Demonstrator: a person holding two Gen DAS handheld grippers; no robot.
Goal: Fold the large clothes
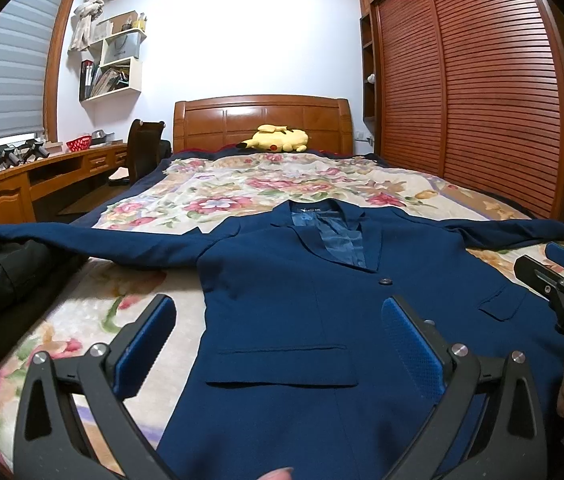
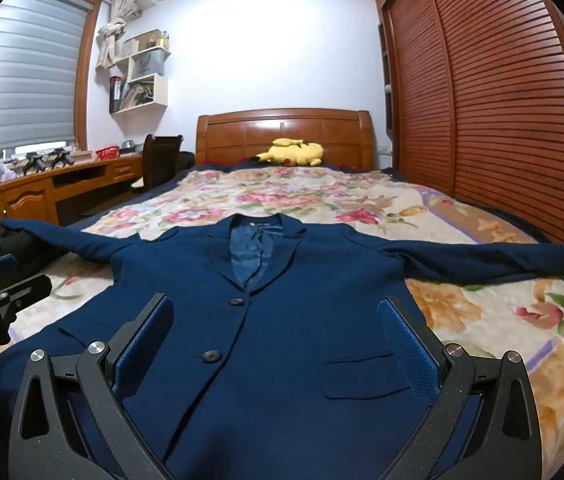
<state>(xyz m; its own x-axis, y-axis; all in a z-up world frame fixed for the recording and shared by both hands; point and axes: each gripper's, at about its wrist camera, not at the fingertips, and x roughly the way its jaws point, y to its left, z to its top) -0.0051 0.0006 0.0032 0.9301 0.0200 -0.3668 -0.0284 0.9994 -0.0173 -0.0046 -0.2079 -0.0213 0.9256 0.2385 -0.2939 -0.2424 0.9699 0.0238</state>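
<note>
A navy jacket [image 2: 282, 320] lies face up and buttoned on the bed [image 2: 482, 320], collar toward the headboard, hem toward the person, both sleeves stretched straight out to the sides. Its long axis runs away from the grippers; the sleeves cross it. The left gripper [image 1: 278, 344] hovers over the jacket's left half, jaws spread as wide as they go, holding nothing. The right gripper [image 2: 276, 340] hangs over the right half, equally wide and empty. Each sleeve lies outward and ahead of its own gripper, so I judge the left sleeve falls to the left gripper, the right to the right.
</note>
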